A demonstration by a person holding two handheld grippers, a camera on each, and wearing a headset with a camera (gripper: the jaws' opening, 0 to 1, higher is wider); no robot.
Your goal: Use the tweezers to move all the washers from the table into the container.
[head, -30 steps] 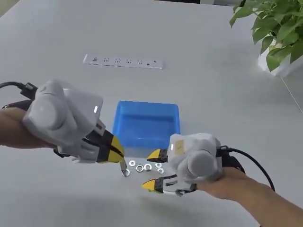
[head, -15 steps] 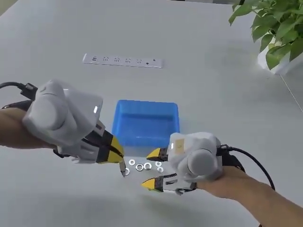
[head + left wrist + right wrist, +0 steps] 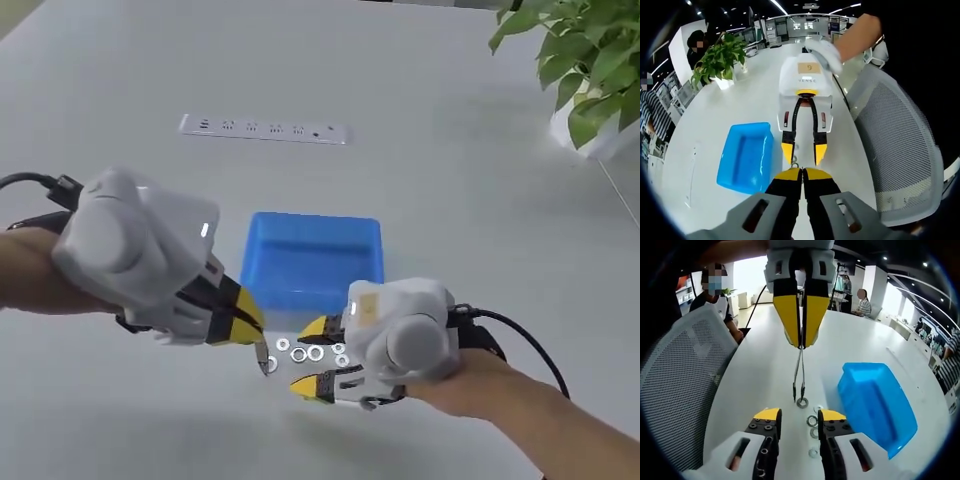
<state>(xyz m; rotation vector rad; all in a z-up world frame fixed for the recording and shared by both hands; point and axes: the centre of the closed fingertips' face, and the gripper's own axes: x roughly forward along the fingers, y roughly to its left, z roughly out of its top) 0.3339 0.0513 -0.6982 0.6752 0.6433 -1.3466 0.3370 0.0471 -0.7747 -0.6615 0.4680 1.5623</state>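
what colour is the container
The container is bright blue, best seen in the right gripper view.

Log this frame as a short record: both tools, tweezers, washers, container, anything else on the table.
left tool: shut on the tweezers, which point down at the table
right tool: open, holding nothing, next to the washers
tweezers: tips at one washer; cannot tell if it is pinched
washers: several, loose on the table, on the person's side of the container
container: blue, open top, no washer seen inside
background: power strip, potted plant

White table (image 3: 450,180), blue container (image 3: 315,262), washers (image 3: 299,355), power strip (image 3: 265,129)
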